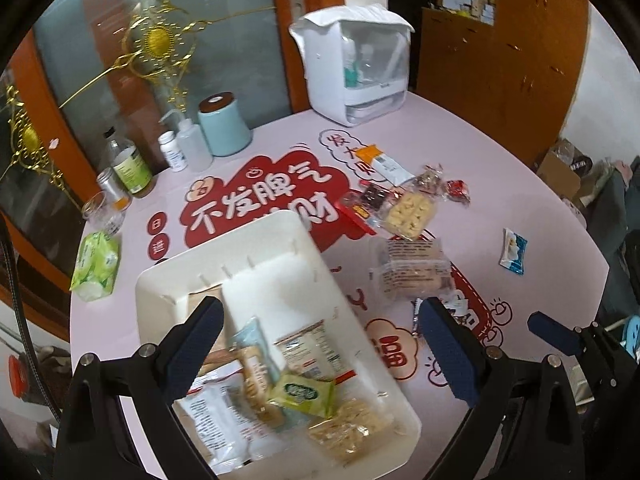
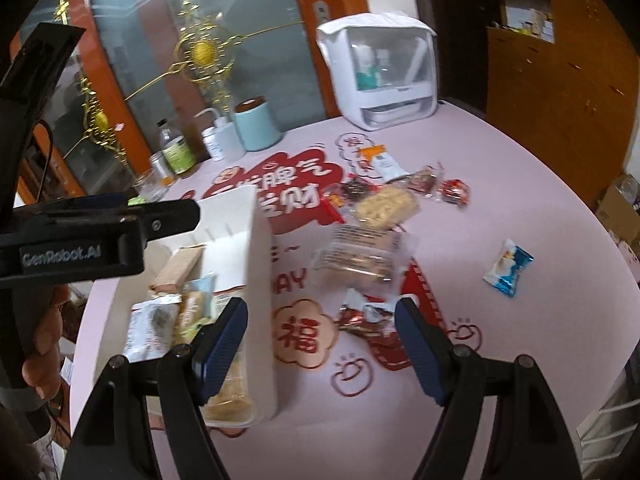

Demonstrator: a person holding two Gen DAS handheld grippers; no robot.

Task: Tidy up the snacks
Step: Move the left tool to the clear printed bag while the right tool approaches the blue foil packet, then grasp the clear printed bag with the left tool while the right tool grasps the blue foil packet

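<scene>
White plastic bin [image 1: 276,236] — part-filled near the tabletop's front-left edge; loose wrapped snacks [image 2: 360,256] are scattered mid-table. Right gripper [image 2: 320,344] and left gripper [image 1: 320,344] are held wide open, empty — a crinkled foil packet [image 2: 360,316] probably gets grasped next.

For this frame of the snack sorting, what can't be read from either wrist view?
- Near end of the white plastic bin: left wrist view, covered by the left tongs.
- Bin contents: right wrist view, hidden behind its tall side wall and motion-blurred.
- Print on the clear-wrapped biscuit packet: both views, blurred.
- Crumpled red-and-silver wrapper: contents unreadable.
</scene>
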